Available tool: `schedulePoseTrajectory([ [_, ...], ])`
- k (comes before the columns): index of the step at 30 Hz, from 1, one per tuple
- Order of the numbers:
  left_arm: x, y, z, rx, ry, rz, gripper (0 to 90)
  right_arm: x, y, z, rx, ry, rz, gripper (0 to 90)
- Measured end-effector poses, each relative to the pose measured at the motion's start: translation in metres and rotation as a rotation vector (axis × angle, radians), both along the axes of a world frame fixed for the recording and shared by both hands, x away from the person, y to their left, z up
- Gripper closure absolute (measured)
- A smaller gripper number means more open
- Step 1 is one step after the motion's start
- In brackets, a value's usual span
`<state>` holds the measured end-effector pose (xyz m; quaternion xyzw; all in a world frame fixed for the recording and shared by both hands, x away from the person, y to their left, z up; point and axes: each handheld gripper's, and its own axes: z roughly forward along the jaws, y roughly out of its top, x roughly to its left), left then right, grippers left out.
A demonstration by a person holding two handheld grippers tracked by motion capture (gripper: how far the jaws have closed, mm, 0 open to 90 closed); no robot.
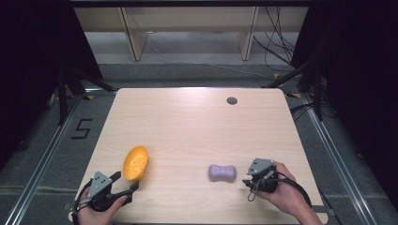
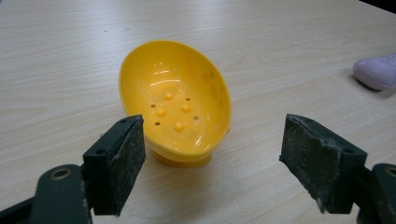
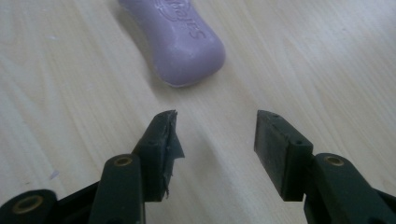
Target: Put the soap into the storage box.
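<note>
Soap: a lilac bar with a pinched waist lies flat on the table, lower right of centre in the high view; at the top of the right gripper view it shows raised lettering on its upper face.
Dish: a yellow oval soap dish stands lower left in the high view, well apart from the soap; in the left gripper view it sits centre frame, tilted on a small foot, with drain holes and little studs in its floor.
Right gripper: the right gripper lies just beside the soap's right end; in its own view the jaws stand fairly narrow with bare wood between them, holding nothing, the soap just ahead and untouched.
Left gripper: the left gripper sits just below the dish; in its own view the jaws stand wide apart and empty, the dish just beyond the pads.
Soap handling: probably hard, smooth and a little slick, light enough for one gripper; rounded ends would likely squirt free.
Soap hold: best across the narrow waist, pads on the two long sides; the jaws look too narrow for that and would need opening.
Dish handling: thin stiff plastic, very light, likely to skate or tip when nudged; pinch the rim wall if it needs steadying.
</note>
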<state>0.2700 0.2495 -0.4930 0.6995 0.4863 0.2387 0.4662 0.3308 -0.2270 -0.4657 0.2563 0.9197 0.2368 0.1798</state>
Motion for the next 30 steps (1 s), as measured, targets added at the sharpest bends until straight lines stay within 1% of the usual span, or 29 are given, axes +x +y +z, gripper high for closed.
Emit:
schedulePoseTrajectory([
  [1,0.0,0.0,0.0,0.0,0.0,0.0,21.3,0.0,0.0,0.0,0.0,0.0,0.0,47.7],
  [2,0.0,0.0,0.0,0.003,0.002,-0.005,21.3,0.002,0.0,0.003,-0.016,0.022,0.018,46.7],
  [3,0.0,-0.001,0.0,0.008,0.001,-0.008,21.3,0.005,0.0,0.006,-0.056,0.028,0.059,46.3],
  [4,0.0,-0.002,0.0,-0.001,-0.001,-0.009,21.3,0.005,0.004,0.008,-0.047,0.063,0.066,45.4],
  [6,-0.001,-0.001,0.0,0.008,-0.004,-0.014,21.3,0.009,0.01,0.013,-0.08,0.103,0.097,44.0],
  [7,-0.001,-0.001,0.0,0.008,-0.005,-0.018,21.3,0.012,0.013,0.015,-0.104,0.114,0.119,43.2],
  [8,-0.002,-0.001,0.001,0.004,-0.009,-0.013,21.3,0.019,0.021,0.02,-0.144,0.143,0.155,41.2],
  [9,-0.002,-0.001,0.001,0.004,-0.009,-0.013,21.3,0.019,0.021,0.02,-0.144,0.143,0.155,41.2],
  [10,-0.002,-0.001,0.002,0.004,-0.011,-0.01,21.3,0.023,0.025,0.022,-0.16,0.148,0.183,41.1],
  [11,-0.002,-0.001,0.002,-0.007,-0.015,-0.007,21.3,0.026,0.029,0.025,-0.167,0.165,0.18,40.1],
  [12,-0.002,0.0,0.002,0.0,-0.014,-0.008,21.3,0.03,0.033,0.026,-0.178,0.17,0.213,39.7],
  [13,-0.003,0.0,0.003,0.005,-0.016,0.0,21.3,0.033,0.036,0.029,-0.195,0.21,0.215,39.7],
  [14,-0.002,0.0,0.003,0.001,-0.019,-0.008,21.3,0.039,0.04,0.03,-0.207,0.186,0.28,39.7],
  [16,-0.003,-0.001,0.002,-0.005,-0.019,-0.004,21.3,0.044,0.048,0.033,-0.227,0.186,0.258,39.8],
  [17,-0.002,-0.001,0.002,-0.008,-0.018,-0.005,21.3,0.047,0.05,0.035,-0.253,0.173,0.253,39.8],
  [18,-0.002,-0.001,0.002,-0.005,-0.017,-0.013,21.3,0.05,0.054,0.036,-0.267,0.164,0.285,39.8],
  [19,-0.002,-0.001,0.002,-0.005,-0.015,-0.013,21.2,0.053,0.06,0.038,-0.27,0.164,0.276,39.7],
  [20,-0.002,-0.002,0.002,-0.009,-0.018,-0.012,21.2,0.053,0.06,0.038,-0.27,0.164,0.276,39.7],
  [21,-0.003,-0.002,0.003,0.0,-0.023,-0.013,21.2,0.057,0.063,0.037,-0.273,0.152,0.321,39.6],
  [22,-0.003,-0.002,0.003,-0.003,-0.023,-0.012,21.2,0.061,0.067,0.035,-0.282,0.171,0.304,39.0],
  [23,-0.003,-0.002,0.003,-0.001,-0.023,-0.013,21.2,0.063,0.07,0.033,-0.292,0.168,0.333,38.9],
  [25,-0.003,-0.002,0.003,-0.003,-0.024,-0.013,21.2,0.064,0.071,0.031,-0.297,0.176,0.324,38.9],
  [26,-0.003,-0.002,0.003,-0.003,-0.024,-0.013,21.3,0.067,0.074,0.029,-0.315,0.176,0.338,38.7],
  [27,-0.003,-0.002,0.003,-0.003,-0.024,-0.015,21.2,0.065,0.076,0.028,-0.323,0.207,0.303,38.6],
  [28,-0.003,-0.002,0.003,-0.003,-0.024,-0.014,21.2,0.066,0.077,0.026,-0.321,0.21,0.306,38.6],
  [29,-0.003,-0.002,0.003,-0.003,-0.024,-0.014,21.2,0.068,0.078,0.025,-0.323,0.211,0.324,38.6],
  [30,-0.003,-0.002,0.003,-0.004,-0.022,-0.011,21.2,0.067,0.08,0.024,-0.331,0.216,0.313,38.5],
])
